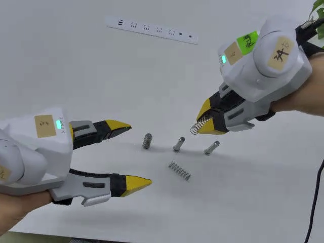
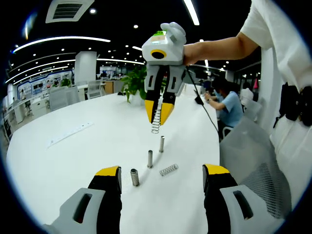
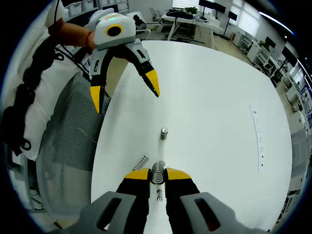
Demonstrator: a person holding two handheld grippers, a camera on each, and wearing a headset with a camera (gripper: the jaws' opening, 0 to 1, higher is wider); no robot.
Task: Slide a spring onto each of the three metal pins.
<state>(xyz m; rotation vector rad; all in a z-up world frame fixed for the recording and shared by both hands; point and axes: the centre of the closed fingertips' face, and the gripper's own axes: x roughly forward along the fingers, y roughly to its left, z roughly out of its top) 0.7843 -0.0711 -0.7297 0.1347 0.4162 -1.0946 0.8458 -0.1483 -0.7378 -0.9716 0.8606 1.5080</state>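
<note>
The head view is looking steeply down at the counter (image 1: 152, 66) from close above. The left gripper view is facing low across it toward the right claw (image 2: 159, 116), and the right gripper view is facing back toward the left claw (image 3: 126, 100). All are sharing the pins (image 1: 178, 144).

You are in a large open-plan office. You work at a broad white table (image 2: 73, 161) with a white power strip (image 1: 152, 29) lying on it. Overhead is a dark ceiling with long strip lights (image 2: 191, 10), small downlights and a square air vent (image 2: 68, 9). Beyond the table's far end stand a potted plant (image 2: 134, 84) and rows of desks with chairs (image 2: 56, 97). Another person (image 2: 230, 105) sits near the table's far edge, and a grey mesh office chair (image 3: 73, 141) stands just beside it.
</note>
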